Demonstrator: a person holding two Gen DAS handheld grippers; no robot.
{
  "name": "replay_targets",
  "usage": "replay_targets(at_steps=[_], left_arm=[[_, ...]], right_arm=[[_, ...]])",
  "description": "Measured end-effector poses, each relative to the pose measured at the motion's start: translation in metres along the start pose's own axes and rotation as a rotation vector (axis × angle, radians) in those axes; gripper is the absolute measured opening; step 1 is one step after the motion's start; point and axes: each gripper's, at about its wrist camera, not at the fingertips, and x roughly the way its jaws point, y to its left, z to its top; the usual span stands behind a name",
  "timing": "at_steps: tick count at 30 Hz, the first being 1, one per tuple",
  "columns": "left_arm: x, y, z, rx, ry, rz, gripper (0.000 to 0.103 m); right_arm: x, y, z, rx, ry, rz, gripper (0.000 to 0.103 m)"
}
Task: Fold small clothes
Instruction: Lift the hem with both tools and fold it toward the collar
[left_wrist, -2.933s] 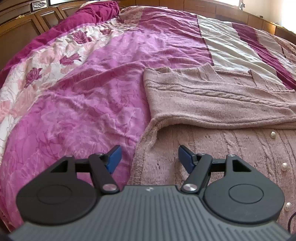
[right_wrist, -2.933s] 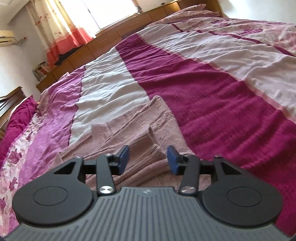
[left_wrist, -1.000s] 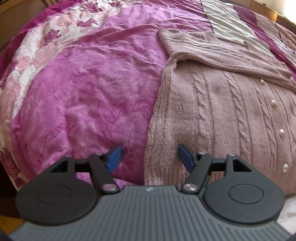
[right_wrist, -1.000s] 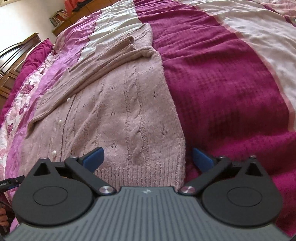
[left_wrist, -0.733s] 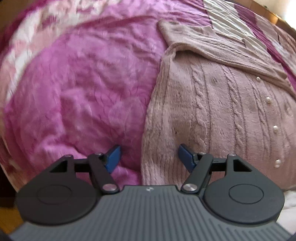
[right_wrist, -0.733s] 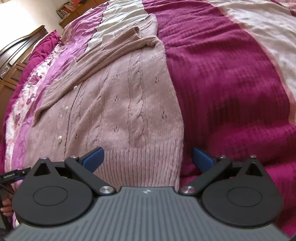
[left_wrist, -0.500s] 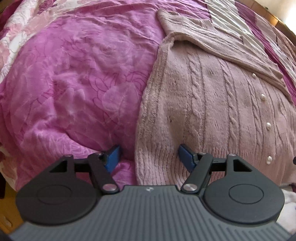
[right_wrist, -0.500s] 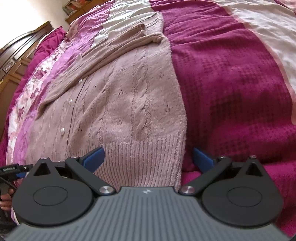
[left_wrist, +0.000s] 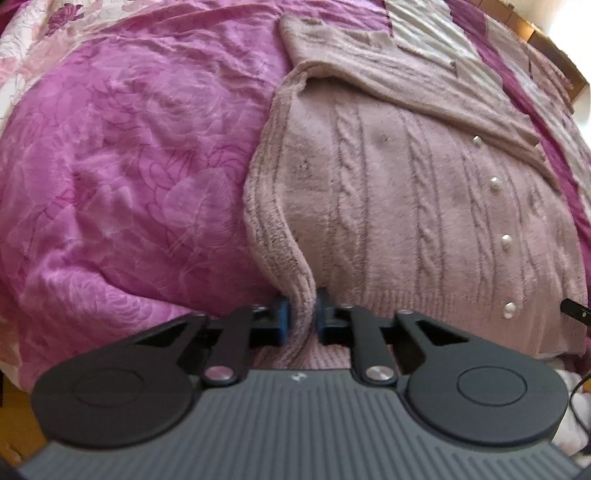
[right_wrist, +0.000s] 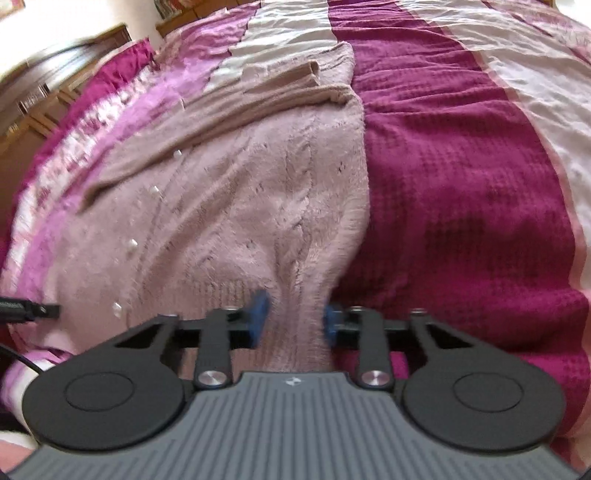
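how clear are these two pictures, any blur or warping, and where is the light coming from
Left wrist view: mostly sharp, the cable knit and pearl buttons of the pink cardigan read clearly; fisheye bulges the bedspread; glare at the top right corner. Right wrist view: motion-smeared, worst along the left edge, cardigan knit soft; the same bulge; daylight washes out the top left corner.

bedspread (left_wrist: 129, 166): crumpled magenta rose print; wine and cream stripes on the far side
wood furniture (right_wrist: 55, 92): brown, beyond the bed, blurred
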Motion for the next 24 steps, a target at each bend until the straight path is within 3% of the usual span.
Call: replay_targets(at_steps=[5,11,17,24], left_arm=[[-0.015,0.002,0.012,-0.089,-0.066,-0.108,0.012],[-0.039,-0.004,0.036,-0.133,-0.192,-0.162,0.011],[-0.048,-0.008,0.071,-0.165,-0.309,-0.150,0.011],[-0.026,-0.017,0.104,-0.153,-0.375,-0.061,0.011]], right_arm=[[-0.011,-0.005,0.012,0.075,-0.080,0.105,0.010],[-0.018,-0.006,0.034,0.151,-0.198,0.178,0.010],[-0.015,-0.006,0.071,0.164,-0.301,0.152,0.010],[0.013,-0.016,0.111,0.240,-0.380,0.110,0.010]])
